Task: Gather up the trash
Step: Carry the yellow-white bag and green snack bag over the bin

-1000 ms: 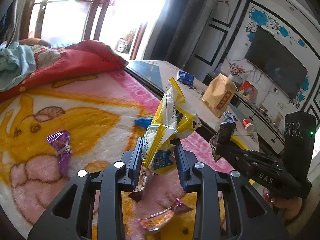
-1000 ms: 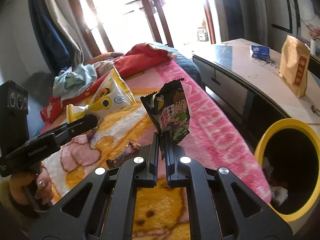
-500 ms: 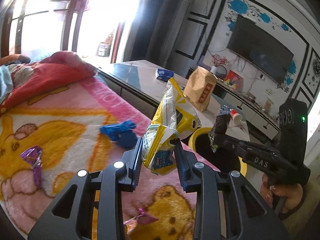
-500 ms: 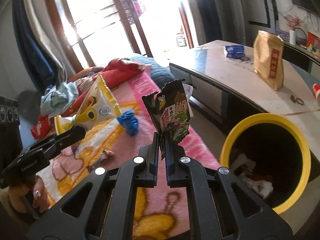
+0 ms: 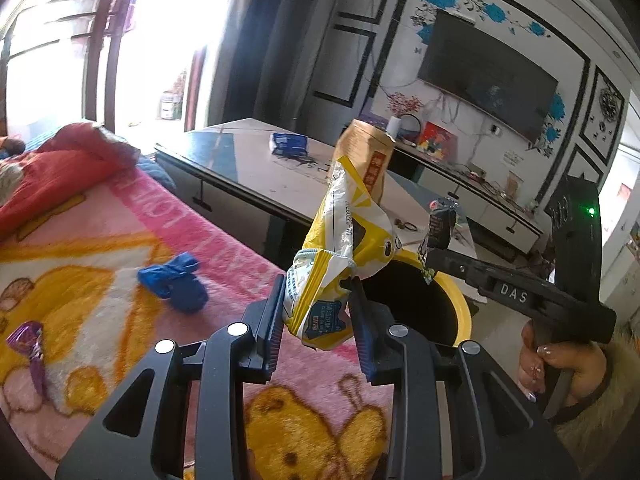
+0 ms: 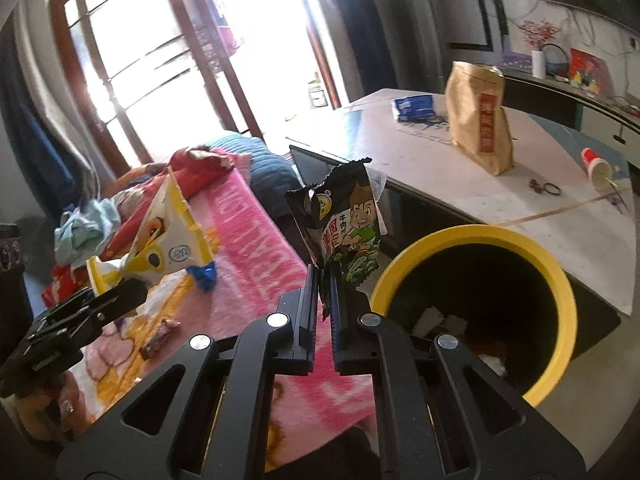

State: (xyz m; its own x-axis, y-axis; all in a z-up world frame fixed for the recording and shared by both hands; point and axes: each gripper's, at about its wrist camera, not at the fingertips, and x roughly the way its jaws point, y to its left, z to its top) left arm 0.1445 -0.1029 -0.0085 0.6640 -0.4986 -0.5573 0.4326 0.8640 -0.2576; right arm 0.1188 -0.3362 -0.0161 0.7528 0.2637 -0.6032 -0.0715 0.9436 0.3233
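Note:
My left gripper point(image 5: 318, 312) is shut on a yellow and white snack bag point(image 5: 344, 248), held upright above the pink blanket near the bin. My right gripper point(image 6: 324, 292) is shut on a dark green snack wrapper point(image 6: 344, 224), held just left of the yellow-rimmed black trash bin point(image 6: 560, 280). The bin also shows in the left wrist view point(image 5: 460, 304), with the right gripper point(image 5: 430, 264) over its rim. The left gripper point(image 6: 120, 296) with its yellow bag point(image 6: 168, 240) shows in the right wrist view. Some trash lies in the bin.
A pink and yellow cartoon blanket point(image 5: 120, 248) carries a crumpled blue item point(image 5: 176, 284), a purple wrapper point(image 5: 28, 340) and a small brown wrapper point(image 6: 160, 336). A low table point(image 6: 420, 168) behind the bin holds a brown paper bag point(image 6: 480, 116), a blue packet point(image 6: 414, 106) and a cup point(image 6: 598, 166).
Both grippers have moved right, away from the middle of the blanket and towards the bin, each still holding its wrapper. The bin now looks closer and larger in both views.

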